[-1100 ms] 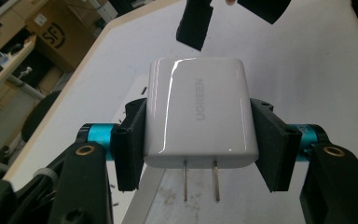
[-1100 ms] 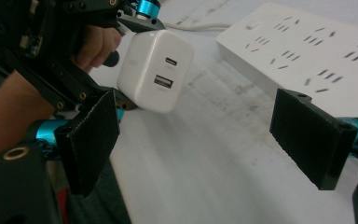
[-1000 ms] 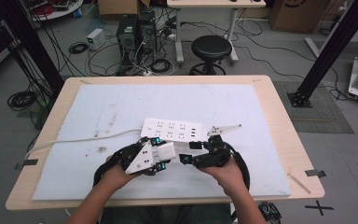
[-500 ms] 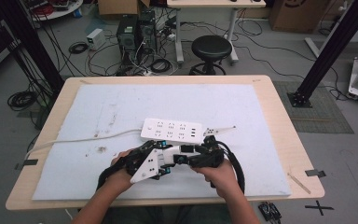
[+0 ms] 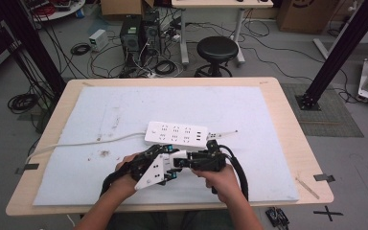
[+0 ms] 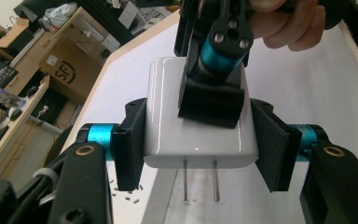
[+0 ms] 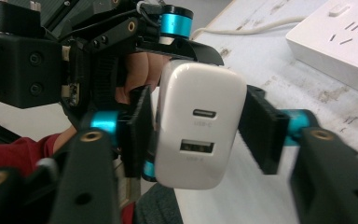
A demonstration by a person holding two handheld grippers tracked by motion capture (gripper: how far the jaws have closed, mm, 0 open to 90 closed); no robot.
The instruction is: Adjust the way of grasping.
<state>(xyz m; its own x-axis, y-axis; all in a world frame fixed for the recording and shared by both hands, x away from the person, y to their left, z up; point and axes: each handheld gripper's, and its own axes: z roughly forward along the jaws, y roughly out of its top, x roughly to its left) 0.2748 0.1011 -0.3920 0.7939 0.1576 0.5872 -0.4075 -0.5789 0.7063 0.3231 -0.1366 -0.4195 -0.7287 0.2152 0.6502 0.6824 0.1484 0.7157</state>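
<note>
A white USB charger [image 6: 168, 121] with two metal prongs [image 6: 200, 182] is held just above the mat, in front of the white power strip [image 5: 177, 134]. My left gripper [image 6: 200, 140] is shut on its two sides. My right gripper [image 7: 198, 135] faces the charger's port end [image 7: 200, 93]. Its jaws have just been closing with the charger between them; a thin gap still shows at one pad. In the left gripper view, one of the right gripper's fingers [image 6: 209, 102] lies over the charger's top face. In the high view, both grippers meet nose to nose at the charger [image 5: 178, 158].
The power strip's white cable [image 5: 76, 143] runs left across the pale mat [image 5: 268, 124] and off the wooden table's edge [image 5: 311, 158]. On the floor beyond the table are a black stool [image 5: 216, 50], computer towers and loose cables.
The two hands have drawn together near the table's front. The right gripper's jaws, wide apart before, have come in around the charger that the left gripper holds.
</note>
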